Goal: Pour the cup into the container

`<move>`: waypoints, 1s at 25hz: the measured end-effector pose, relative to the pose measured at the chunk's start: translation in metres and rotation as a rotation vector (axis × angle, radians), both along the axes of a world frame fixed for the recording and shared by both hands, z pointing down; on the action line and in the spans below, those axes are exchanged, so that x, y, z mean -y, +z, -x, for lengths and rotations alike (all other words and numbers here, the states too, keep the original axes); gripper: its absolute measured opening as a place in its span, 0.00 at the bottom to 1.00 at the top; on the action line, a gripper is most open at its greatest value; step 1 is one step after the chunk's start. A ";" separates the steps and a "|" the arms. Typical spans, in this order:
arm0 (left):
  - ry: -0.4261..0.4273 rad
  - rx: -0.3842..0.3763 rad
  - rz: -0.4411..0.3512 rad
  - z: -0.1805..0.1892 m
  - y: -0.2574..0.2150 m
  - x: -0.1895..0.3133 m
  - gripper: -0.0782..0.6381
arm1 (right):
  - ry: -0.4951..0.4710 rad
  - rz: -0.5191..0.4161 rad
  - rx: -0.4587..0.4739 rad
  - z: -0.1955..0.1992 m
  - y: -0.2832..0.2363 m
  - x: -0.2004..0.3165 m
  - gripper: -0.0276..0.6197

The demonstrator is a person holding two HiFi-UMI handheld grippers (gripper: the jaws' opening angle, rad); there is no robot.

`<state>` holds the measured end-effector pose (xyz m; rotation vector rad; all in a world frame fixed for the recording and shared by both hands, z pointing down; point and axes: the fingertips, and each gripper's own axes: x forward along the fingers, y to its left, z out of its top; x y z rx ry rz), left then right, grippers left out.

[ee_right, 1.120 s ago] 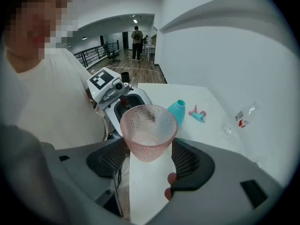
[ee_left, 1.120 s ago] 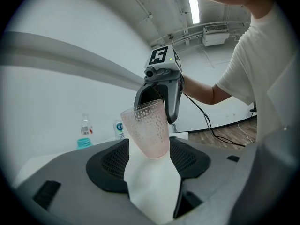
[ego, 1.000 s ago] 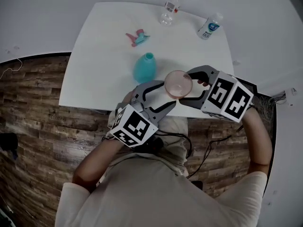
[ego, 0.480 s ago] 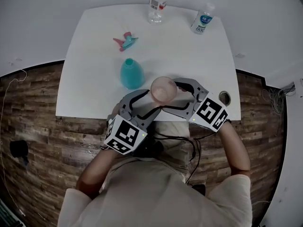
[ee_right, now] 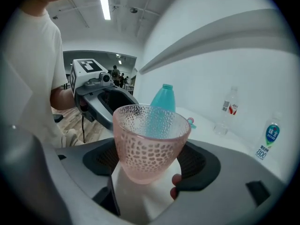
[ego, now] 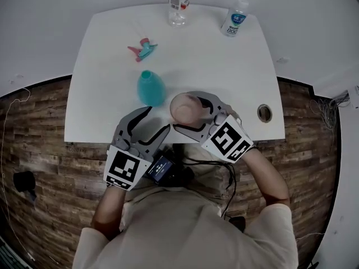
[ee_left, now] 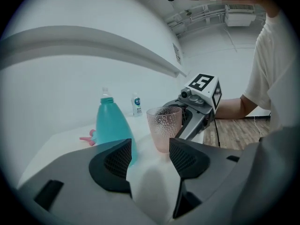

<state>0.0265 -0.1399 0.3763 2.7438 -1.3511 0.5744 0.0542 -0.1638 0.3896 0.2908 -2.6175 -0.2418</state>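
A pink dimpled cup (ego: 184,107) stands upright on the white table (ego: 235,72) near its front edge and looks empty. My right gripper (ego: 183,111) reaches around it; its jaws have just been opening, and the pads stand off the cup (ee_right: 150,142) on both sides. Just left of the cup is the teal bottle (ego: 151,89), its neck open. My left gripper (ego: 155,121) hangs open and empty over the table's front edge, pointing at the cup (ee_left: 163,128) and the bottle (ee_left: 112,125).
A pink and teal spray nozzle (ego: 143,49) lies at the table's left rear. A clear bottle (ego: 178,7) and a small white bottle (ego: 234,20) stand at the back edge. A cable hole (ego: 264,113) sits at the front right. Wooden floor (ego: 33,128) lies below.
The cup has come down from the air onto the table, and the right gripper's jaws now stand wider around it. The left gripper has drawn back from the cup toward the person.
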 end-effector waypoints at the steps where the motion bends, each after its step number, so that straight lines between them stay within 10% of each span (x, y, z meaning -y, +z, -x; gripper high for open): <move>1: -0.005 -0.004 -0.006 0.004 -0.002 0.000 0.48 | 0.007 -0.014 -0.008 0.000 0.000 -0.001 0.63; 20: -0.159 -0.143 -0.076 0.094 -0.051 0.007 0.46 | 0.145 -0.244 -0.185 -0.032 -0.097 0.059 0.62; 25: -0.193 -0.193 -0.090 0.110 -0.053 0.006 0.33 | 0.116 -0.305 -0.291 -0.026 -0.099 0.062 0.62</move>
